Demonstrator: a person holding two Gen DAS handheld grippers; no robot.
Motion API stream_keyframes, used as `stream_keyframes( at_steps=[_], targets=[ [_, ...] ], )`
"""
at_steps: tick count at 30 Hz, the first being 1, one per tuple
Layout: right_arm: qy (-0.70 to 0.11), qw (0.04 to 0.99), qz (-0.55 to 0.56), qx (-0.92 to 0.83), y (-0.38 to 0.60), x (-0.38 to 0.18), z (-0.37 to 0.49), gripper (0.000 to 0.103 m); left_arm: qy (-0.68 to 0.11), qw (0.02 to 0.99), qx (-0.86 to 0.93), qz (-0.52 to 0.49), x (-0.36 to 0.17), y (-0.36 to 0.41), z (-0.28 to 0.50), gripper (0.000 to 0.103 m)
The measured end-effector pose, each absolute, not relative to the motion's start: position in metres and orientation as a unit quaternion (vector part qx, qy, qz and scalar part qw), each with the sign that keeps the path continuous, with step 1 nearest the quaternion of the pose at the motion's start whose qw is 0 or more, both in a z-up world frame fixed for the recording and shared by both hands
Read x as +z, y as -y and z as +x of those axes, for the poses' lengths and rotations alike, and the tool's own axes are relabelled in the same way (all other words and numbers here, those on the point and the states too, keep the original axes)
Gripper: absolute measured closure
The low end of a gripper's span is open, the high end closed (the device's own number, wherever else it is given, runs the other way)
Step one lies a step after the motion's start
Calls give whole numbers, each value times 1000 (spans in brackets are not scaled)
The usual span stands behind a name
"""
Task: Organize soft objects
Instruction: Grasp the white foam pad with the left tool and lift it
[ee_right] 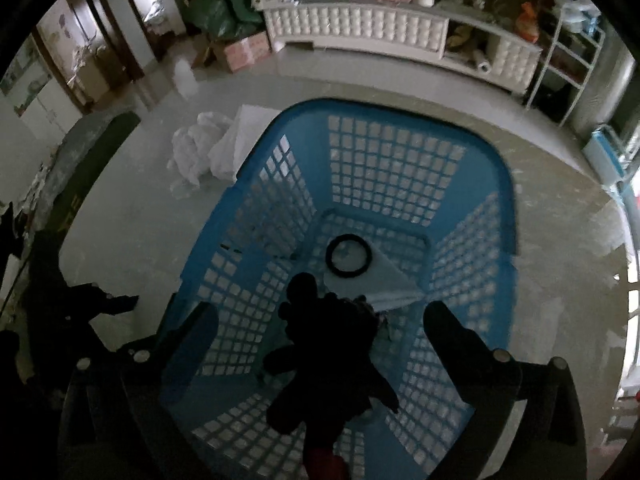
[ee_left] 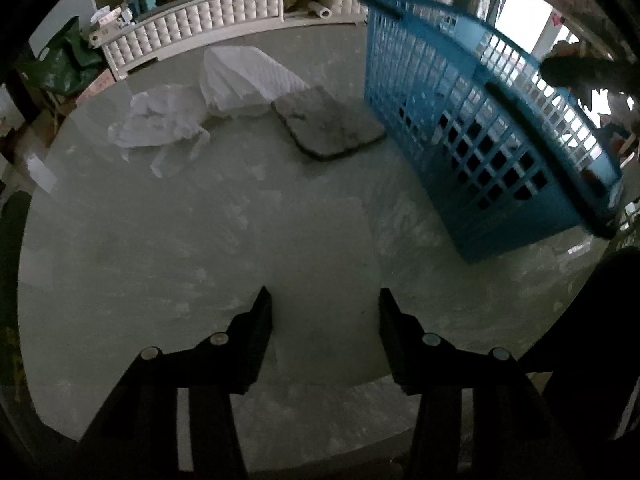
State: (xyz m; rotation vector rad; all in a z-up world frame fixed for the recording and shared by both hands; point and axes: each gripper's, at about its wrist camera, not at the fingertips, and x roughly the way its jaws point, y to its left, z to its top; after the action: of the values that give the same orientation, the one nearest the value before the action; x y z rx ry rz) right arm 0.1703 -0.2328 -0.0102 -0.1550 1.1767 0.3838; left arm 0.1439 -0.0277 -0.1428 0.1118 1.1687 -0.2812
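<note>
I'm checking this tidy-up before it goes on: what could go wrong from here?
1. The dark soft toy hangs between the wide-open jaws of the right gripper over the blue basket; it may snag on a finger rather than drop in.
2. The grey pad lies right against the basket's wall, so grasping it could nudge the basket.
3. The thin white cloths lie flat on the table and may slip the jaws.
</note>
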Motion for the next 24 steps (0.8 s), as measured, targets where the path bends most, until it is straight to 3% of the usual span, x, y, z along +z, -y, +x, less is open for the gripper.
stream_keyframes(
  at_steps=[12, 24],
  targets=[
    [-446, 890, -72, 67, 283, 3, 112, 0, -498, 854, -141, 56, -68, 42, 133, 55],
    [-447, 892, -33, 54, 294, -9, 110, 0, -448, 871, -178, 91, -12, 78, 140, 55]
  ],
)
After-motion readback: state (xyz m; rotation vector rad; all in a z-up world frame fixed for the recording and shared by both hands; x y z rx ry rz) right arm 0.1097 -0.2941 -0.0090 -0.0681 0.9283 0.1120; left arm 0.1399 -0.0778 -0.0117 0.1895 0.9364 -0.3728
